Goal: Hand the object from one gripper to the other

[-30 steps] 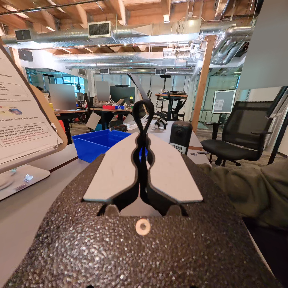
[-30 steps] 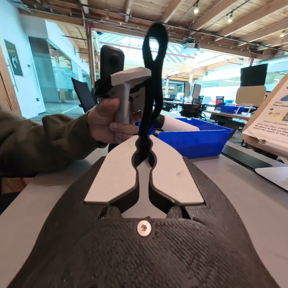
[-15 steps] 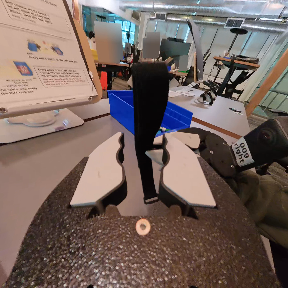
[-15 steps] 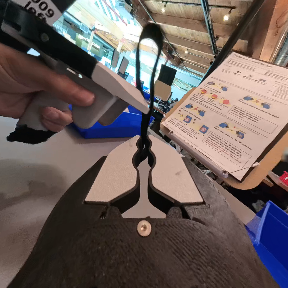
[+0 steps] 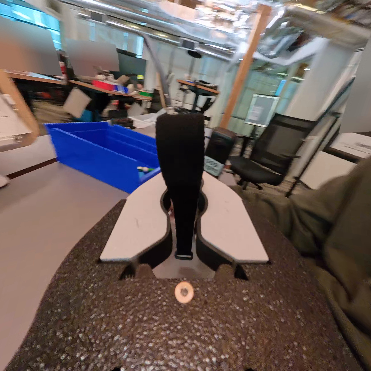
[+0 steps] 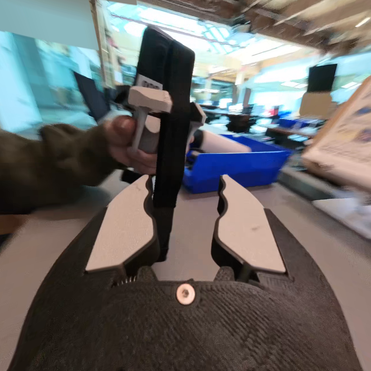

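A black strap stands upright between the fingers of my left gripper, which is shut on it; its buckle end hangs down near the gripper's base. In the right wrist view the strap runs up past the left finger of my right gripper, whose jaws stand wide apart and do not clamp it. Farther off in that view a hand holds the left gripper, clamped on the strap's upper part. The right gripper's black camera body shows behind the strap in the left wrist view.
A blue bin stands on the grey table just beyond both grippers; it also shows in the right wrist view. An instruction board stands at the right. A green sleeve and an office chair are to the right.
One second ago both grippers were shut on the strap. The left opened half a second ago and has closed on it again. The right gripper has opened.
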Demonstrator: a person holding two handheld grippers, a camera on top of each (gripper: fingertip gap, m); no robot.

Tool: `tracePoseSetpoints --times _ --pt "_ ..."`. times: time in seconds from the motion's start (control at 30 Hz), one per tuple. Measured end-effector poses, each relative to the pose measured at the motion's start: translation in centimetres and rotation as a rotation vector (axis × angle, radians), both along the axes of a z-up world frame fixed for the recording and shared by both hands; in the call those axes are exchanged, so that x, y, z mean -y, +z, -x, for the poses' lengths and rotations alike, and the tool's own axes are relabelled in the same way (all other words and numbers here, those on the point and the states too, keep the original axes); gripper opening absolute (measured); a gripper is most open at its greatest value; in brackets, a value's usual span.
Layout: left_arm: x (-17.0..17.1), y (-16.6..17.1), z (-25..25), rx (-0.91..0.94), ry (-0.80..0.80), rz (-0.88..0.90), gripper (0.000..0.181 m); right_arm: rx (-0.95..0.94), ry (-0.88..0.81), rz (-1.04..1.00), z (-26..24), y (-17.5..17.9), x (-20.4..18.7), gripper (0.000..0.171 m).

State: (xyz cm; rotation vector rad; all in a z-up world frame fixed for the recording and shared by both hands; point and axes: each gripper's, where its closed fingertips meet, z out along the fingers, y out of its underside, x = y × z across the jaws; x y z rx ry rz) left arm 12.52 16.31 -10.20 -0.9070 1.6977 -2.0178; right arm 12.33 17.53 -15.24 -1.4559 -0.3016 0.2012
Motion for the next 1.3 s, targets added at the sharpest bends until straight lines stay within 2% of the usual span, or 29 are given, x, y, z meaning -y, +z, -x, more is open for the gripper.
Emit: tracePoseSetpoints --times 0.03,0.07,0.17,0.23,0.3,0.4,0.47,0.57,0.67,0.77,0.93,1.1,1.23,1.3 --pt "0.1 0.2 0.5 0.016 -0.041 0.006 0.023 -0.074 0.074 0.023 0.6 0.0 0.2 0.061" --pt "0.1 0.4 0.9 0.036 -0.062 0.005 0.023 -0.129 0.135 0.03 1.2 0.0 0.3 0.06" --pt "0.0 0.1 1.0 0.062 -0.06 -0.04 0.023 -0.168 0.217 0.021 2.5 0.1 0.5 0.04" --pt "-0.1 -0.1 0.9 0.068 -0.044 -0.067 0.023 -0.103 0.2 0.078 2.8 -1.1 0.1 0.036" --pt "0.2 0.0 1.0 0.074 -0.052 -0.061 0.023 -0.015 0.163 0.107 2.9 -2.2 -0.4 0.023" --pt "0.2 -0.2 0.7 0.075 -0.028 -0.087 0.023 0.042 0.097 0.102 2.5 -2.5 -0.9 0.022" --pt "-0.4 0.1 0.1 0.08 0.036 -0.07 0.026 0.067 0.011 0.068 1.4 -2.0 -1.1 0.022" --pt "-1.5 0.1 -1.1 0.049 0.155 -0.054 0.05 0.055 -0.146 -0.034 -1.0 -0.3 -0.9 0.022" --pt "-2.0 -2.3 -2.1 -0.068 0.2 -0.132 0.066 0.073 -0.326 -0.132 -3.8 1.5 0.2 0.022" --pt "-3.5 -4.4 -2.9 -0.173 0.285 -0.224 0.081 0.169 -0.492 -0.168 -6.0 2.4 1.2 0.022" --pt "-8.3 -5.2 -3.5 -0.14 0.6 -0.561 0.082 0.341 -0.571 -0.111 -6.7 2.1 1.3 0.021" --pt "-6.1 -3.9 -3.3 0.071 0.606 -0.887 0.077 0.481 -0.544 -0.039 -5.5 0.5 0.3 0.021" --pt "-7.3 -3.5 -2.8 0.133 0.708 -1.23 0.075 0.577 -0.578 0.033 -5.9 -0.6 0.0 0.021" --pt "-7.8 -3.1 -2.6 0.137 0.736 -1.273 0.075 0.585 -0.589 0.047 -6.2 -0.8 0.0 0.021"
